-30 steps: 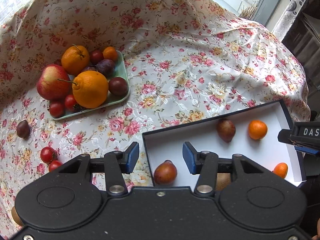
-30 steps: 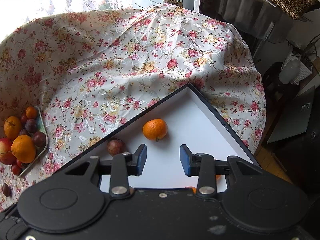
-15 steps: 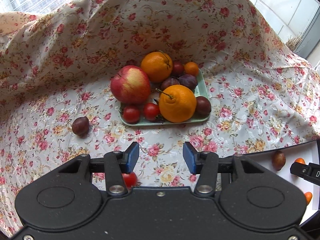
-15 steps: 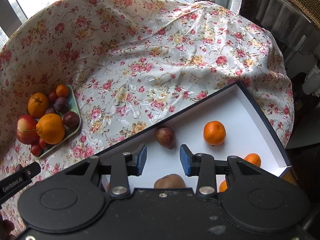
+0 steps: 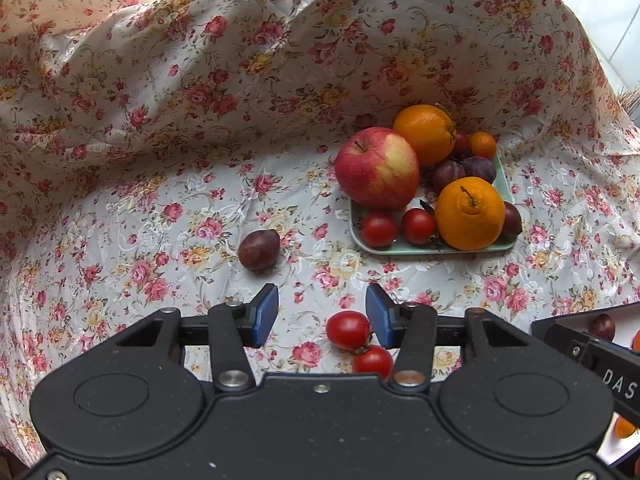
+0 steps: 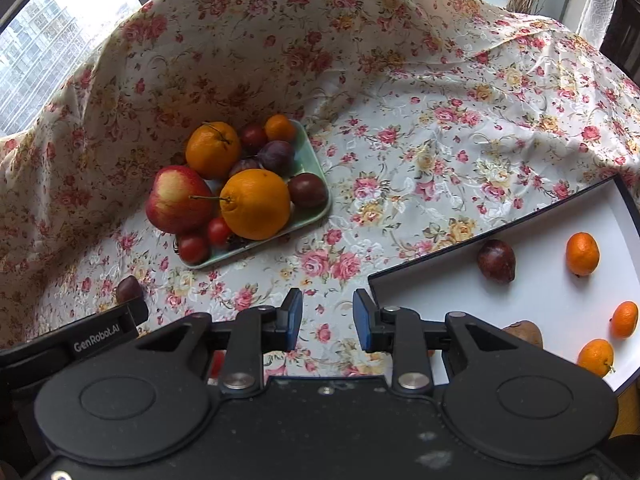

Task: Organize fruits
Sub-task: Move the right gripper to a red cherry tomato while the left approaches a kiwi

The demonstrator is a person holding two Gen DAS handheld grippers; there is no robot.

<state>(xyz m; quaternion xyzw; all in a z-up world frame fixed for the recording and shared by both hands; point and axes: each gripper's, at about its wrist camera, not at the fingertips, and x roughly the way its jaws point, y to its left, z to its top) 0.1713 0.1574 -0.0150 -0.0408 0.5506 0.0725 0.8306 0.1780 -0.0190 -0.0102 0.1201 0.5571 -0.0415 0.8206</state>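
The left gripper (image 5: 322, 312) hung low over the flowered tablecloth (image 5: 168, 184), its blue pads spread wide with nothing between them. A cherry tomato (image 5: 347, 330) lay on the cloth just inside the right-hand pad, touching it or very nearly so, well off centre in the gap. A second cherry tomato (image 5: 373, 361) sat directly behind the first, closer to the gripper body and partly hidden by it. Being round, neither offered a long axis to line up with. Likely the coming grasp depended on sliding the gripper toward its own right so the nearer tomato sat midway between the pads.

A dark plum (image 5: 259, 250) rested alone on the cloth ahead and to the left, apart from the green tray (image 5: 400, 249) heaped with fruit further ahead and right.

The right gripper (image 6: 327, 316) was also spread and empty, held over the cloth just beside the near left corner of the white box (image 6: 552, 292), which already held small oranges and a plum. The left gripper was clearly the nearer one to the loose tomatoes.
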